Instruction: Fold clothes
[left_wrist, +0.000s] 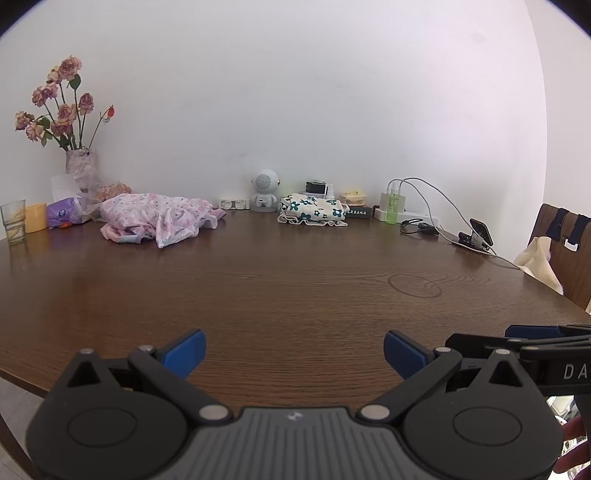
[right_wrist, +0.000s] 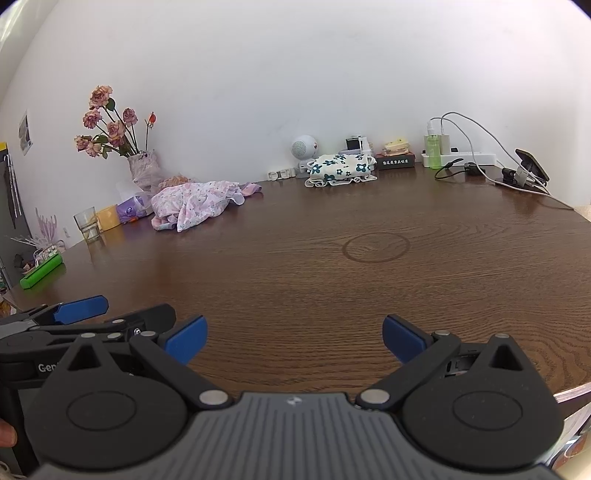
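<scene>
Both blue-padded grippers, left (left_wrist: 294, 352) and right (right_wrist: 294, 338), gaped empty; crumpled pink floral garment (left_wrist: 159, 218) lay far ahead-left, nearer the left

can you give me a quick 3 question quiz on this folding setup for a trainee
1. True or false: the pink floral garment lies neatly folded.
2. Which garment sits nearer the round white speaker? A) the pink one B) the cream garment with dark flowers
3. Fill in: both the left gripper and the right gripper are ____ and hold nothing.

Key: 1 false, it lies crumpled in a heap. 2 B. 3 open.
</scene>
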